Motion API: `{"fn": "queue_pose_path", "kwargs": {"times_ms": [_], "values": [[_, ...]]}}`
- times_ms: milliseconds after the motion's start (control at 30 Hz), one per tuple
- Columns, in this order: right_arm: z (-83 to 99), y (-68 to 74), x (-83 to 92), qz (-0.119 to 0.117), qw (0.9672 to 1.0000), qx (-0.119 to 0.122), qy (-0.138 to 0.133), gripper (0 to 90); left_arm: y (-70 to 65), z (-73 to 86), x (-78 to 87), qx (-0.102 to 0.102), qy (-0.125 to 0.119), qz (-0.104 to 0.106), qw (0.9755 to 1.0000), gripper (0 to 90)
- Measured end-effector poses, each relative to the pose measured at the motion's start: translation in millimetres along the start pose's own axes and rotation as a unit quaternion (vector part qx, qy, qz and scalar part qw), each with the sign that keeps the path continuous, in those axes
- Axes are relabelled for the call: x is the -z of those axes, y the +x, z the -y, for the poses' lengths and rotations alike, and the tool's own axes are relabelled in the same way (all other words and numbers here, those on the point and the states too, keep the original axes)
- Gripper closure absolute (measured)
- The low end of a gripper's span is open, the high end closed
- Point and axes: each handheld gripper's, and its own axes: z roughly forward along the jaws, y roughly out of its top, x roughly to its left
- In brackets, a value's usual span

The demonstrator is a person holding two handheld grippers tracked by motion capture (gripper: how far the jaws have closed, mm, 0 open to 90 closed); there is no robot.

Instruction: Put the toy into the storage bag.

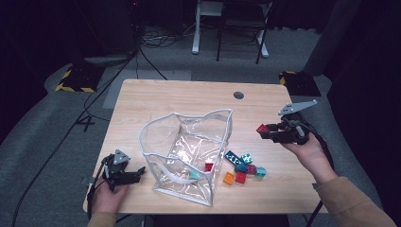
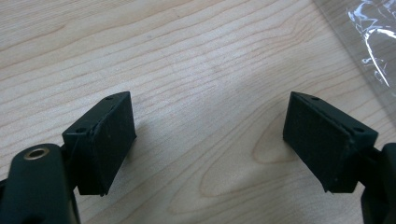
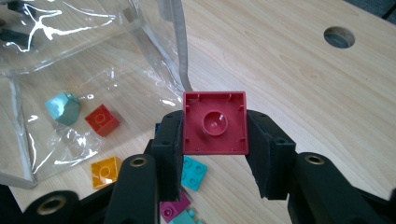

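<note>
One red brick point(image 3: 215, 123) clamped in right tongs point(image 3: 214, 140)

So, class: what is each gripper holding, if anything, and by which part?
The right gripper clamps a dark red brick by two opposite side walls, hollow underside facing its camera. The left gripper is open above the table, holding nothing.

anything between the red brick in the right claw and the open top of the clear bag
Nothing visible. The right claw holds the red brick above bare table, just right of the clear bag, whose top gapes open; the loose bricks lie lower, nearer the person.
</note>
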Motion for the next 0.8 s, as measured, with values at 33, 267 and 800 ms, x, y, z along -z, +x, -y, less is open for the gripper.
{"fn": "queue_pose_path", "kwargs": {"times_ms": [33, 267, 800], "values": [[-2.0, 0.7, 1.2, 0.0, 1.0, 0.001, -0.002, 58.6, 0.0, 0.0, 0.0, 0.0, 0.0, 0.0, 1.0, 17.3], [-18.8, 8.6, 9.3, -0.019, 0.9997, 0.007, -0.013, 58.7, 0.0, 0.0, 0.0, 0.0, 0.0, 0.0, 1.0, 17.2], [-72.0, 38.5, 15.8, -0.046, 0.9975, 0.043, -0.031, 58.7, -0.1, 0.1, 0.0, 0.0, -0.001, 0.0, 1.0, 17.3]]}}
